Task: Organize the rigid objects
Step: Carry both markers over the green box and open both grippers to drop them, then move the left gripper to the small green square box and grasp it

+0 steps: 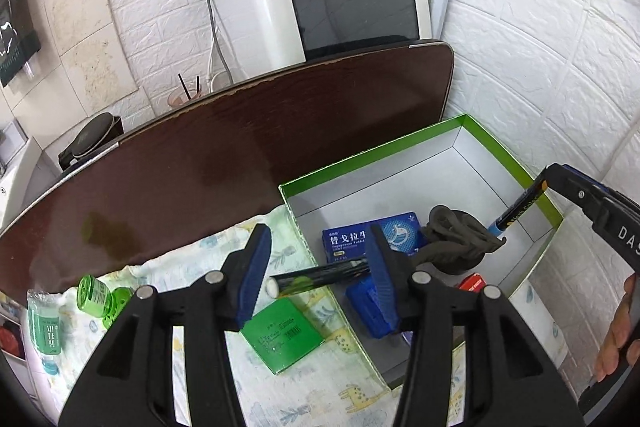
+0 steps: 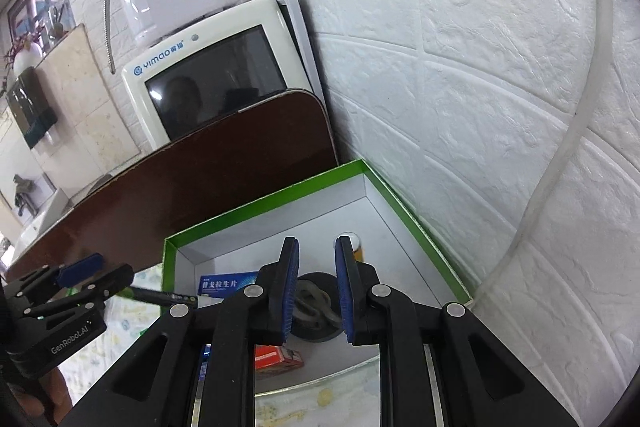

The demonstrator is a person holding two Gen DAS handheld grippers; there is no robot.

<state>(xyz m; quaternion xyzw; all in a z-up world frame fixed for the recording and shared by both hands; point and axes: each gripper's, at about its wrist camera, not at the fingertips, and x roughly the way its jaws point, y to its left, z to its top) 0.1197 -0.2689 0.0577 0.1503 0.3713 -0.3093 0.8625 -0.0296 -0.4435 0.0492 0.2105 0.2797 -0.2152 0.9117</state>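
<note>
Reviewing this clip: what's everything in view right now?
box: 1, green-rimmed, on cloth
medicine carton: 1, blue, in box
rubber piece: 1, dark grey, in box
small pack: 1, red, in box
flat carton: 1, green, on cloth
bottle: 1, green, lying on cloth
tube: 1, dark, over box rim
marker: 1, black-yellow, in right gripper
board: 1, brown, behind box
appliance: 1, white, behind board
left gripper: 1, black, fingers open around tube
right gripper: 1, black, shut on marker
</note>
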